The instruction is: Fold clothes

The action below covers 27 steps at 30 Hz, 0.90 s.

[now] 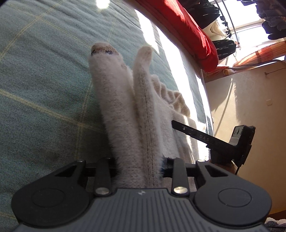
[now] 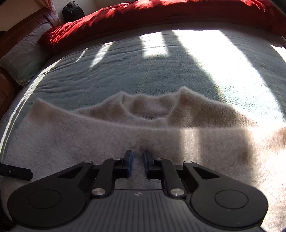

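A cream fuzzy sweater (image 2: 143,139) lies flat on the blue-green bed cover (image 2: 143,71), its neck opening facing away from me. My right gripper (image 2: 138,160) points down onto the sweater's near part, its blue pads close together with the fuzzy knit pinched between them. In the left wrist view, a bunched fold of the sweater (image 1: 125,107) rises out of my left gripper (image 1: 139,164), which is shut on it. The fabric hides that gripper's fingers. The right gripper (image 1: 214,141) shows as a black bar at the sweater's right edge.
A red duvet (image 2: 160,14) is heaped along the far side of the bed, and a checked pillow (image 2: 23,58) lies at the left. Strong sunlight crosses the cover. Beyond the bed edge stand a beige wall (image 1: 250,98) and hanging dark clothes (image 1: 271,17).
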Each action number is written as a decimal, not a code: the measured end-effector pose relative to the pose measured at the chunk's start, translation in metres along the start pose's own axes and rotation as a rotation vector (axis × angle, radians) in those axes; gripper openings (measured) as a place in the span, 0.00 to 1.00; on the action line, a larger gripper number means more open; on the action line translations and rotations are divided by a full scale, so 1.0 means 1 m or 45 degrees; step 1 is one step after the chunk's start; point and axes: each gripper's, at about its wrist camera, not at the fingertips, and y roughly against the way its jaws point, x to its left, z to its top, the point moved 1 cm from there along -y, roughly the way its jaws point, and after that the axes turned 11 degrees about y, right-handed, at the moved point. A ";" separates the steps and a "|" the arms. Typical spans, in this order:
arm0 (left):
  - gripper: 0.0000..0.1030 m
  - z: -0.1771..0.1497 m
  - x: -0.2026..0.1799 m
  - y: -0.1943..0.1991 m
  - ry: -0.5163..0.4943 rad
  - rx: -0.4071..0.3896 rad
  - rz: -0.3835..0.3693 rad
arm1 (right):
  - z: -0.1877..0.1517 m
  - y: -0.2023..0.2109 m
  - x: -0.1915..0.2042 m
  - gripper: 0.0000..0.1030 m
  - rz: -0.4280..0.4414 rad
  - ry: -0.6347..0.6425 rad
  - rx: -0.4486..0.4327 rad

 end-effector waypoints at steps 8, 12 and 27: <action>0.30 -0.004 -0.012 0.003 -0.034 -0.003 0.030 | 0.014 -0.017 -0.008 0.12 -0.012 -0.074 -0.029; 0.30 -0.006 -0.016 0.005 -0.045 -0.008 0.041 | 0.008 0.018 0.005 0.17 0.079 -0.062 -0.077; 0.30 -0.011 -0.034 0.009 -0.059 -0.012 0.025 | 0.010 0.010 0.036 0.18 0.204 -0.039 -0.071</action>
